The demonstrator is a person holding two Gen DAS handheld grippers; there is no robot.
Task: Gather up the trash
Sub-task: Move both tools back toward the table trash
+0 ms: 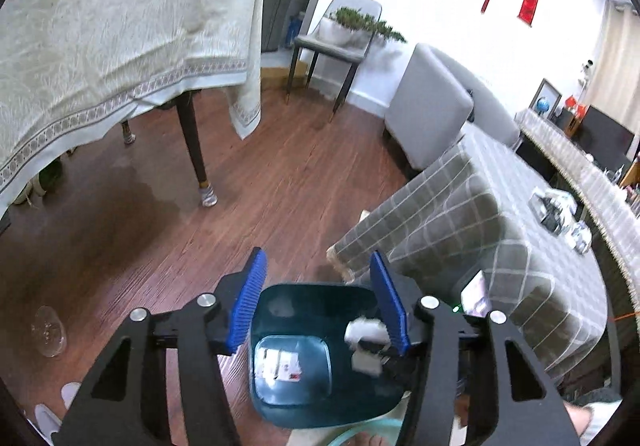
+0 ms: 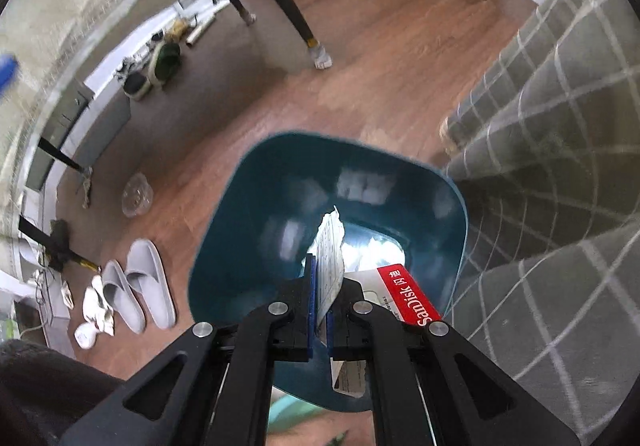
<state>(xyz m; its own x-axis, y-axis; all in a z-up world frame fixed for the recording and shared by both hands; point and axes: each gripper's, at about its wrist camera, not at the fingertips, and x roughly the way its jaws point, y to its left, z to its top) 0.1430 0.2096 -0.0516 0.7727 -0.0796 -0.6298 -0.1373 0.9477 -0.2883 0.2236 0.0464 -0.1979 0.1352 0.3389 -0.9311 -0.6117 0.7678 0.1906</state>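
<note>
A dark teal trash bin (image 1: 280,298) stands on the wood floor beside the sofa. Paper scraps (image 1: 280,364) lie at its bottom. My left gripper (image 1: 320,302) hangs open and empty over the bin's mouth. A white scrap (image 1: 366,330) shows blurred inside the bin beside its right pad. In the right wrist view the bin (image 2: 256,206) is below my right gripper (image 2: 320,286), which is shut on a torn printed paper (image 2: 331,246). A red and white SanDisk card package (image 2: 408,294) sits just right of the fingers, over the bin.
A clear plastic cup (image 2: 137,193) lies on the floor left of the bin, also in the left wrist view (image 1: 49,330). Grey slippers (image 2: 140,286) and crumpled white bits (image 2: 94,310) lie nearby. A cloth-covered table (image 1: 120,30) stands behind. A checked sofa (image 1: 480,230) is right.
</note>
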